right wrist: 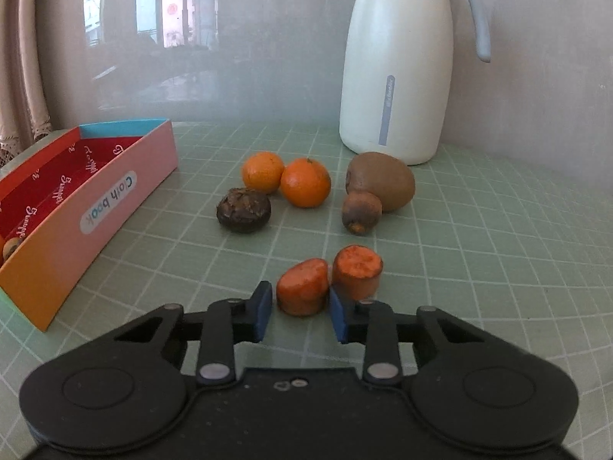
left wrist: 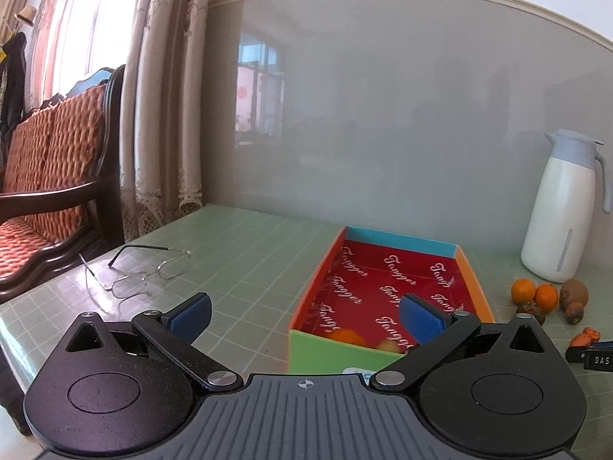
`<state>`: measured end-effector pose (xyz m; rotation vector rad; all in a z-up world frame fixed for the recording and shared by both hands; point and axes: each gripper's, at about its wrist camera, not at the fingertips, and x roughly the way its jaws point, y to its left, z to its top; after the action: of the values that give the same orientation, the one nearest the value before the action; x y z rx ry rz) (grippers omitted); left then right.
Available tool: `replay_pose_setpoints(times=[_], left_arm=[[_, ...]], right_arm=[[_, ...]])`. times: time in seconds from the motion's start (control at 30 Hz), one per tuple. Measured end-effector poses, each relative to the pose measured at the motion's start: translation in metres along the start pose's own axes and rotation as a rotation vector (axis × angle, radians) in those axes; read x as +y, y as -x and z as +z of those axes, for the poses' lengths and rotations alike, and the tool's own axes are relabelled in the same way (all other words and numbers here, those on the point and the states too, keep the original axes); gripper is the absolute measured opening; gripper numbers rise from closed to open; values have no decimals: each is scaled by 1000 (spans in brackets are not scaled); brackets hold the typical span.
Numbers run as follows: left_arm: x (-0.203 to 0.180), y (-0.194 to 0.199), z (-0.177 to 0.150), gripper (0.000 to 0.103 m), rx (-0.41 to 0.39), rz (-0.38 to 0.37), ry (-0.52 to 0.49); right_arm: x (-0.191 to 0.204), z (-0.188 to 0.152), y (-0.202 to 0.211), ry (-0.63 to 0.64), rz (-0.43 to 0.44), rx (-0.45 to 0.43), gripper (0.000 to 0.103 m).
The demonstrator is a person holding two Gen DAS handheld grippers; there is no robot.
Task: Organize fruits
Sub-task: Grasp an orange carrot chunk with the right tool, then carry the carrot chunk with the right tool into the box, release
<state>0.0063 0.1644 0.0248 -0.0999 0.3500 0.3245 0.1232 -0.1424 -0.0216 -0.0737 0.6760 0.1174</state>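
Right gripper (right wrist: pixel 300 310) has its blue pads drawn in on either side of a carrot chunk (right wrist: pixel 302 287) lying on the green gridded table (right wrist: pixel 479 268), seemingly pinching it, though contact is hard to confirm. A second carrot piece (right wrist: pixel 358 272) touches it. Beyond sit two oranges (right wrist: pixel 285 178), a dark fruit (right wrist: pixel 244 210) and a kiwi (right wrist: pixel 383 180). Left gripper (left wrist: pixel 306 316) hovers wide open and empty over the box (left wrist: pixel 469 272), which already holds fruit.

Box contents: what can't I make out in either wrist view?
- Left wrist: fruit in the box mostly hidden by its green near wall and a finger of the left gripper.
- Right wrist: one brownish item inside, cut off by the box's side wall and picture edge.
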Motion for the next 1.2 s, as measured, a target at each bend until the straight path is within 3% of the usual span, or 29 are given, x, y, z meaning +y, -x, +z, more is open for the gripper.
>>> replay_pose_setpoints(times=[0.57, 1.2], left_arm=[[9, 0, -2, 103, 2, 25, -16], [49, -3, -8, 103, 33, 110, -52]], right_arm=[[25, 14, 19, 17, 56, -71, 28], [115, 28, 35, 60, 242, -210, 28]])
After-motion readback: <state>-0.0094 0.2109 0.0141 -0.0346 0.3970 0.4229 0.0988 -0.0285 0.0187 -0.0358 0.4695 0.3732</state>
